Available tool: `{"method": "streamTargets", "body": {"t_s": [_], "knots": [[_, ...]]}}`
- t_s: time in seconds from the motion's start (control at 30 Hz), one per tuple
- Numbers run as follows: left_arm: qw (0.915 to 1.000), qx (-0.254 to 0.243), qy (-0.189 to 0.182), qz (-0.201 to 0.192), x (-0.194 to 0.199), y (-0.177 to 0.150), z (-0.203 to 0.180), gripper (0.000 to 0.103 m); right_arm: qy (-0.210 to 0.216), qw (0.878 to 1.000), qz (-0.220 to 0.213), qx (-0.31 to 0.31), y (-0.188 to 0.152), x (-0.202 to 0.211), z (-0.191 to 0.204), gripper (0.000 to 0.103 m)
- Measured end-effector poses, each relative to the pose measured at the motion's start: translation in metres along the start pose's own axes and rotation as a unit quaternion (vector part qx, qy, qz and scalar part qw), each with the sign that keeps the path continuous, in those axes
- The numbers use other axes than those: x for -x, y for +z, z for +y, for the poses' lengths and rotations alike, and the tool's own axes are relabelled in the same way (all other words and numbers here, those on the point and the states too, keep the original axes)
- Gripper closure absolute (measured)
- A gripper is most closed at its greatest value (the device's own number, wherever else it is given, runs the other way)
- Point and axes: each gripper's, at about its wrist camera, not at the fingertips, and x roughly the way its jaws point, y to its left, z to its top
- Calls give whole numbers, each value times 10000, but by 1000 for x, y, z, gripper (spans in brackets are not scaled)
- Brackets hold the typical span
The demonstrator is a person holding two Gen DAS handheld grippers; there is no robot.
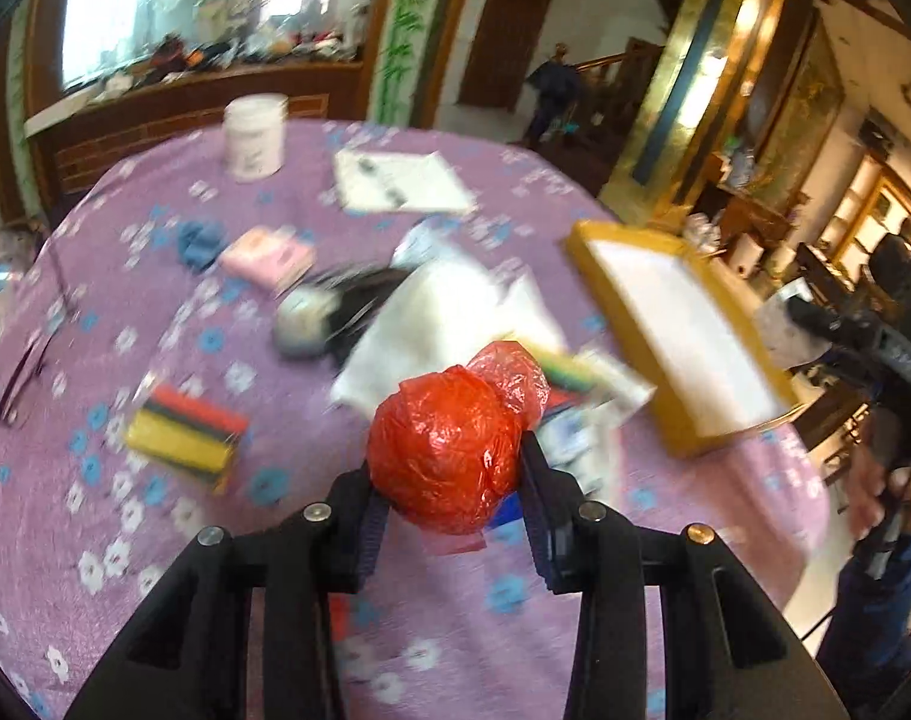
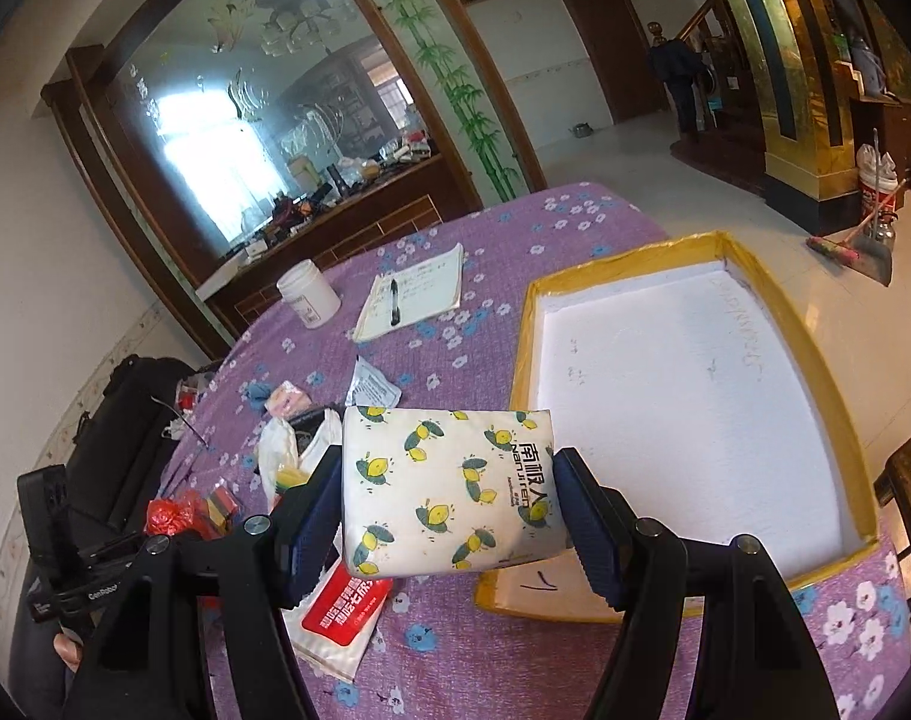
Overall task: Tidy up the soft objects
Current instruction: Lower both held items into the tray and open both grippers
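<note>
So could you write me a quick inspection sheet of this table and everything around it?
Surface: round table under a purple floral cloth.
Job's things: red plastic bag ball and lemon-print tissue pack, both held above the table; yellow-edged white tray has nothing in it.
Clutter: white jar, notepad with pen, striped sponge, red-labelled packet, pink pack.
Grippers: left gripper clamps the bag ball; right gripper clamps the tissue pack.
Cables: nothing seen.
Surroundings: large mirror, broom and dustpan on the tiled floor, a person standing by the far door.
</note>
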Motion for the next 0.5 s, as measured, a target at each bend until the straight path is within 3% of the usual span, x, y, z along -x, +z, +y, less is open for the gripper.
{"method": "streamTargets", "body": {"t_s": [0.3, 0.5], "knots": [[9978, -619, -149, -160, -12, 47, -85, 64, 106, 9997, -163, -125, 23, 14, -17, 30], [9952, -870, -448, -69, -50, 87, -141, 64, -82, 9988, -226, -422, 58, -1, -41, 30]]}}
